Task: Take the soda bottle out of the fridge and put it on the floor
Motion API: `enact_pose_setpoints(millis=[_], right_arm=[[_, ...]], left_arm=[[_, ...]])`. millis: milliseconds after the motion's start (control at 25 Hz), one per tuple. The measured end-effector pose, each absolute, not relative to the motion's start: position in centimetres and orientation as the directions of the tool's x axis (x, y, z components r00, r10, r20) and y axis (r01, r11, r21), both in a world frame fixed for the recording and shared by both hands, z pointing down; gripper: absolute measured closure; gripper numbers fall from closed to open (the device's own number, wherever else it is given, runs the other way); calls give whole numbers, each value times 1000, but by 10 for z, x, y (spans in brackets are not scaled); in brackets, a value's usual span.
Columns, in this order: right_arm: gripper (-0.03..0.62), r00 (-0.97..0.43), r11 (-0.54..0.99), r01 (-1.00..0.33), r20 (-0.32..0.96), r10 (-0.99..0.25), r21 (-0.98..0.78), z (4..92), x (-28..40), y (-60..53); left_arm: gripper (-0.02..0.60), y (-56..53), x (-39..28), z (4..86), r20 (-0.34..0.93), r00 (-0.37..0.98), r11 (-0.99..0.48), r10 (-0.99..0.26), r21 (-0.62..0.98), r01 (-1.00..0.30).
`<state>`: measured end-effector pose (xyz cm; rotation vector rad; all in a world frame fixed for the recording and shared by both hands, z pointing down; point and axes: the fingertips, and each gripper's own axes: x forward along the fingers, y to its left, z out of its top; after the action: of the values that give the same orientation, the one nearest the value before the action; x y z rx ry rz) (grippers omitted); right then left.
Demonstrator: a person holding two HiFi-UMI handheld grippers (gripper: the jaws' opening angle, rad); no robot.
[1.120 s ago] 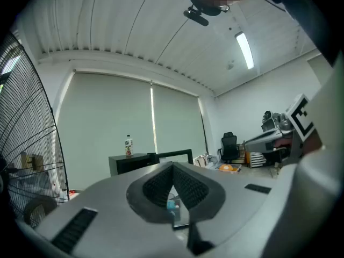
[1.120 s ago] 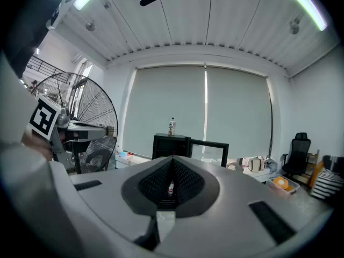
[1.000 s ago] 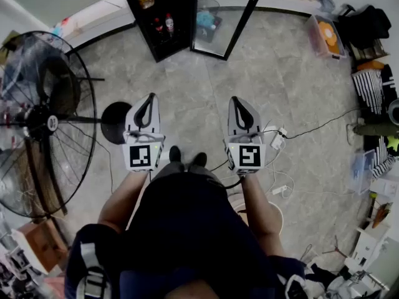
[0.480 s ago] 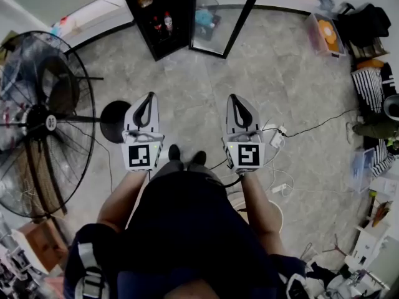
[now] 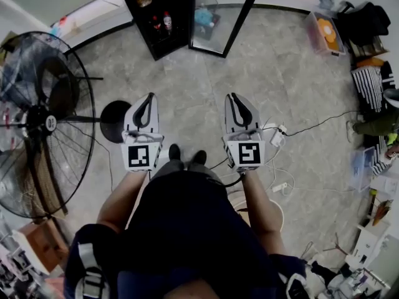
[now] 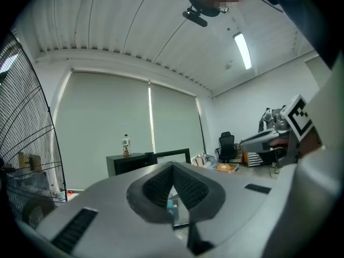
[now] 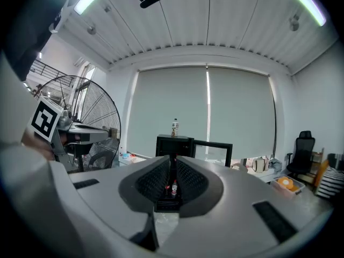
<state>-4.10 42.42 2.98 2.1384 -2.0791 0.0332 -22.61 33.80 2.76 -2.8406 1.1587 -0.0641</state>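
A small black fridge (image 5: 163,40) stands across the floor ahead of me, its glass door (image 5: 221,18) swung open. Bottles stand on its shelves, among them a soda bottle (image 5: 167,22) with a red cap, which shows far off through the right jaws (image 7: 173,188). Another bottle (image 7: 174,127) stands on top of the fridge. My left gripper (image 5: 149,96) is held level in front of me, shut and empty. My right gripper (image 5: 234,96) is beside it, its jaws opening a crack with nothing between them. Both are far from the fridge.
A big floor fan (image 5: 37,123) with a round base (image 5: 115,122) stands close on the left. Cables and a power strip (image 5: 277,139) lie on the tiles to the right. Boxes, clothes and clutter (image 5: 368,55) line the right wall. An office chair (image 7: 305,144) stands far right.
The right gripper's jaw tips have parted slightly. Both grippers have otherwise stayed where they were, and the view has shifted a little.
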Motion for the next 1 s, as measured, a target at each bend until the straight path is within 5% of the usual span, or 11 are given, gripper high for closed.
enact_pose_setpoints(millis=[200,1000], right_arm=[[420,7,3,-996,119,-993,88,30,-45,418],[384,15,-3,-986,68,-998,166,29,-54,325]], left_arm=[[558,336,-229,28,11,722,-720,-692,-86,-689],[558,267,-233,38,-4,765,-763,-644,-71,-642]])
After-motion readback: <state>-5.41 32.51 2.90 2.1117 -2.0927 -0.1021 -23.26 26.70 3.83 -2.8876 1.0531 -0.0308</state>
